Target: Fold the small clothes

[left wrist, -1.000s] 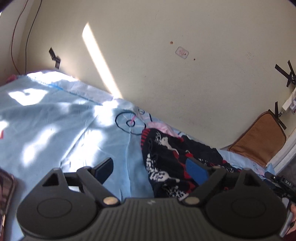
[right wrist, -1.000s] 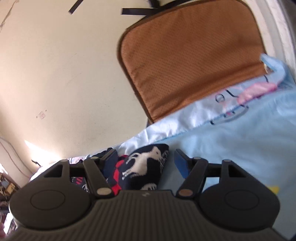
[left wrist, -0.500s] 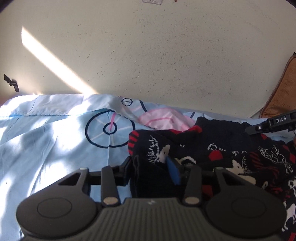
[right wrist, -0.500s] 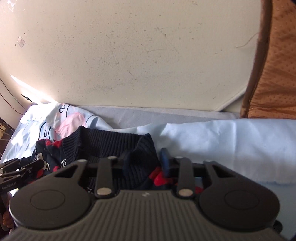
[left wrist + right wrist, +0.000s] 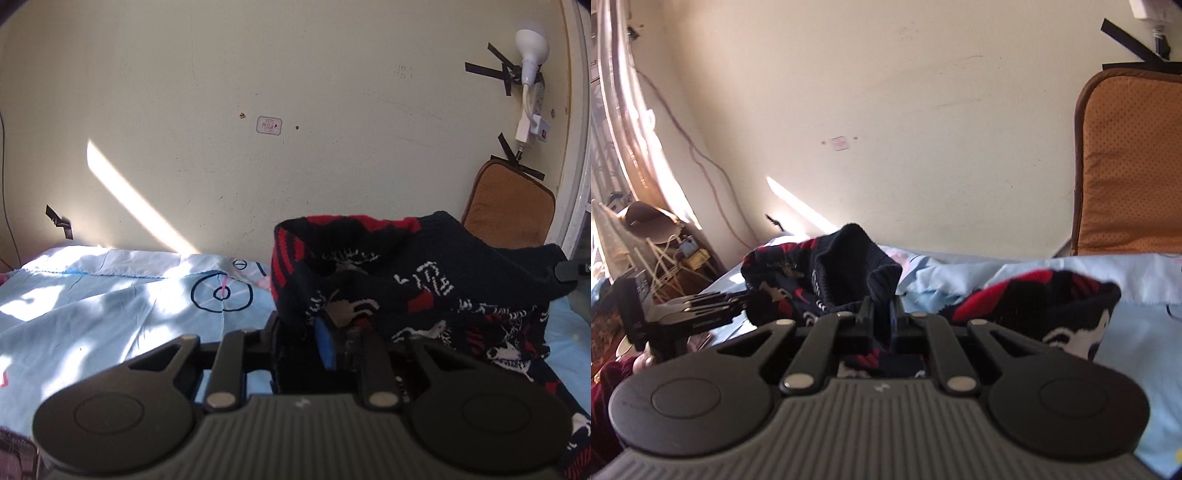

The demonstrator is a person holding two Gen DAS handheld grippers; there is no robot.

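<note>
Both hand-held grippers clamp the dark knit sweater w/ red-and-white pattern (image 5: 424, 280): left hand-held gripper (image 5: 308, 341) closing on one edge, right hand-held gripper (image 5: 882, 314) shut tight on another. Sweater's long axis spans btwn them, sagging over the light-blue bed sheet (image 5: 110, 295); neither's nearer.

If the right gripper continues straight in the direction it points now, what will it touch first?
Probably the dark knitted sweater itself: the right gripper already pinches it, and a fold bunches just ahead. Beyond lies the blue bedsheet; depth is unclear.

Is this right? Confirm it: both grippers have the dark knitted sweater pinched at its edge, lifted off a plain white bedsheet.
Not quite. The bedsheet is light blue with printed circles, not plain white; the left wrist view shows it. The rest holds: the left gripper and right gripper both pinch the sweater, lifted off the bed.
</note>
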